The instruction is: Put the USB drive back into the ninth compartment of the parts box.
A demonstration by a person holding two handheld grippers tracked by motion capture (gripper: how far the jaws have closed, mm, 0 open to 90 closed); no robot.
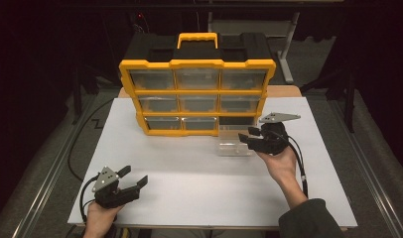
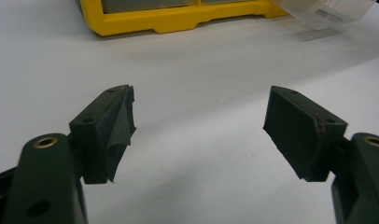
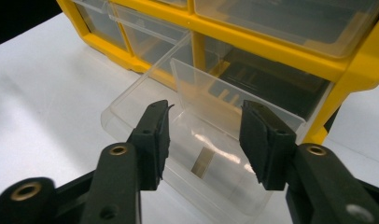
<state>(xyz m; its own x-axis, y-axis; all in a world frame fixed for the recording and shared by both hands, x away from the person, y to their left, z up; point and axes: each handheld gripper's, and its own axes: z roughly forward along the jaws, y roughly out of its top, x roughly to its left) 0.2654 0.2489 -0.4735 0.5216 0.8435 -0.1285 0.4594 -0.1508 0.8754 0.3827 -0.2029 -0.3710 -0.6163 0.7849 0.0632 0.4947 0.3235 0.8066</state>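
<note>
A yellow and black drawer organizer (image 1: 197,91) stands upright at the back of the white table (image 1: 189,183). Its bottom right slot (image 1: 236,120) is dark and has no drawer in it. A clear plastic drawer (image 1: 233,148) lies on the table just in front of that slot. My right gripper (image 1: 247,135) hovers at the drawer's right end. In the right gripper view its jaws (image 3: 206,116) stand apart over the clear drawer (image 3: 206,163), and the pads press on nothing. My left gripper (image 1: 135,176) rests near the front left, open and empty (image 2: 199,112).
The organizer's other slots hold clear drawers, and a yellow handle (image 1: 197,38) sits on top. Bare white tabletop stretches between the two grippers. Dark floor and metal rails surround the table on both sides. A cable trails from each gripper.
</note>
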